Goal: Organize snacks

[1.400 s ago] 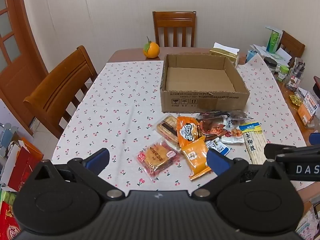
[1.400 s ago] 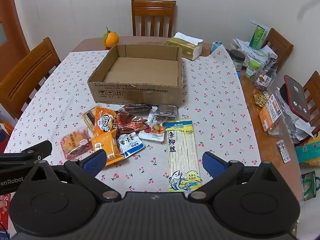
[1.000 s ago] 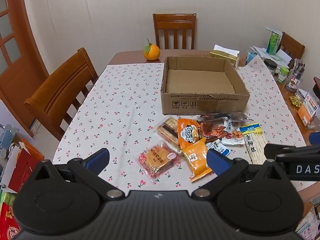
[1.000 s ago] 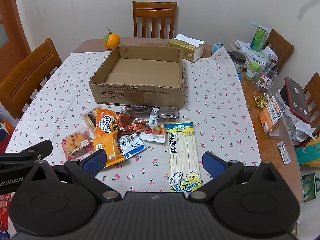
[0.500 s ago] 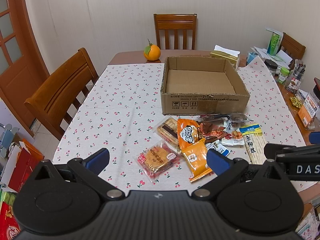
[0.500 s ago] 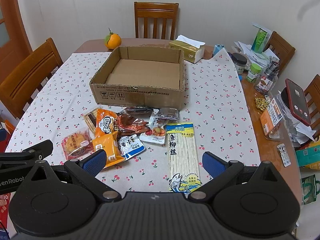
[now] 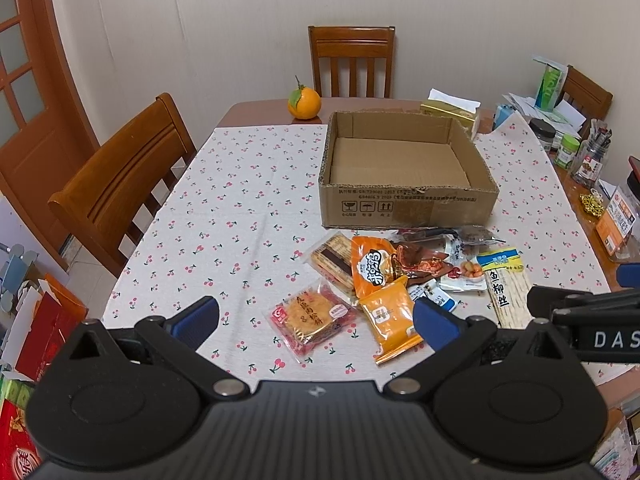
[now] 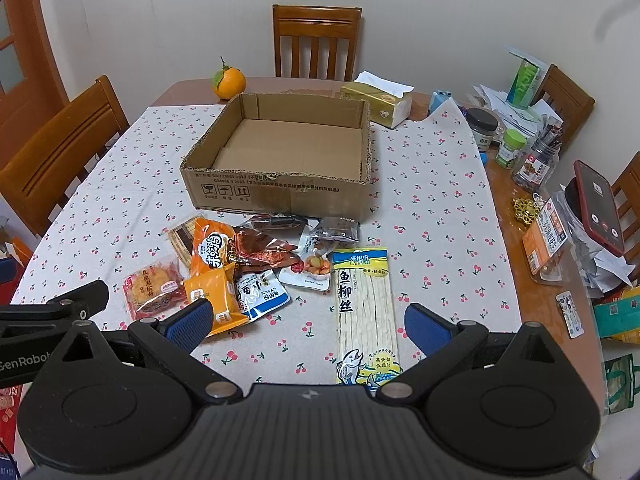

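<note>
snacks, about nine, one box; both hand-held grippers spread, holding nothing.

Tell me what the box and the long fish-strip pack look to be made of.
Box: brown corrugated cardboard, matte, with fluted torn edges and printed handling marks. Fish-strip pack: apparently thin clear plastic film, glossy, since the pale strips show through it.

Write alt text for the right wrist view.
An open right gripper hovers over a cherry-print tablecloth where snack packets lie piled before an empty cardboard box, a long fish-strip pack nearest.
</note>
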A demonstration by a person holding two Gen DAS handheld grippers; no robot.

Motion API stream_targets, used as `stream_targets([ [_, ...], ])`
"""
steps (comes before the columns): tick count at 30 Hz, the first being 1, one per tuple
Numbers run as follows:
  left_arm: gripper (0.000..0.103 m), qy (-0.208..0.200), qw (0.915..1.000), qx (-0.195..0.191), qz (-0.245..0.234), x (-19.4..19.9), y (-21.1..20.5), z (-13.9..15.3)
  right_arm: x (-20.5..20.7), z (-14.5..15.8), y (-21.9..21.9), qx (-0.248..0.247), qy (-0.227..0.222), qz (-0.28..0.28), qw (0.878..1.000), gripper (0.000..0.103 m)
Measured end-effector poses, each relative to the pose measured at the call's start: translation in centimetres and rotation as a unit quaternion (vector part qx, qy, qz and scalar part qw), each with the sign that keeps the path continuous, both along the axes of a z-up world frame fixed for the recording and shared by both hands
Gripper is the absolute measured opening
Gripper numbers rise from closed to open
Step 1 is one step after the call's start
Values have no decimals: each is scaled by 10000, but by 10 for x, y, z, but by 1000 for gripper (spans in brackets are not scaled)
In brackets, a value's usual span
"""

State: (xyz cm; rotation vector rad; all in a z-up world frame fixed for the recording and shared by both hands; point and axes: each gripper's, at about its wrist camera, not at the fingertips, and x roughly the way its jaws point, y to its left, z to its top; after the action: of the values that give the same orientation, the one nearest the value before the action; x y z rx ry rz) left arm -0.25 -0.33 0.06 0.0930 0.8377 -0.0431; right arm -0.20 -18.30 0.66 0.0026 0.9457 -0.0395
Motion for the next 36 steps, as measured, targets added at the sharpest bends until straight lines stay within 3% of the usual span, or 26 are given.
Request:
stream_targets([
  [36, 102, -181, 9995, -20, 248, -23, -23, 3, -11, 4, -18, 6, -250, 464, 9986, 103],
])
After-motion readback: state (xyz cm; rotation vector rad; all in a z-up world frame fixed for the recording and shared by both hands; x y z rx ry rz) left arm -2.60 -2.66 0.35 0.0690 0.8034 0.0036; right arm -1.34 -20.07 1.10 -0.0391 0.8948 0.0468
